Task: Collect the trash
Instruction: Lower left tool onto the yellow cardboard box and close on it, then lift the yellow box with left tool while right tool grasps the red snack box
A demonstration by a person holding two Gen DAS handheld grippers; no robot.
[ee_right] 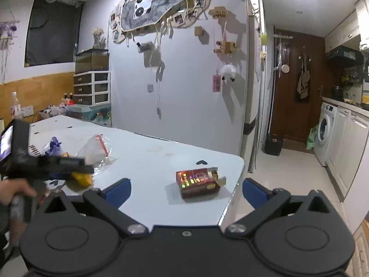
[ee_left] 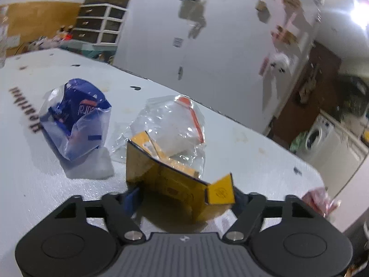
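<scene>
My left gripper — jaws clamped on yellow box on worktop; right gripper — jaws spread, empty, before red box.

Beside the flattened yellow cardboard box with black edging on the pale grey-white tabletop, a crumpled clear plastic bag is showing an orange-red seal strip. Further left of the box, a translucent bag holding a deep blue wrapper is displaying white lettering and a red stripe. Far right of the yellow box, a dark red cigarette packet is glinting with rainbow holographic patches and gold trim. Black heart shapes are dotting the tabletop. Blue finger pads are tipping the black right gripper.
</scene>
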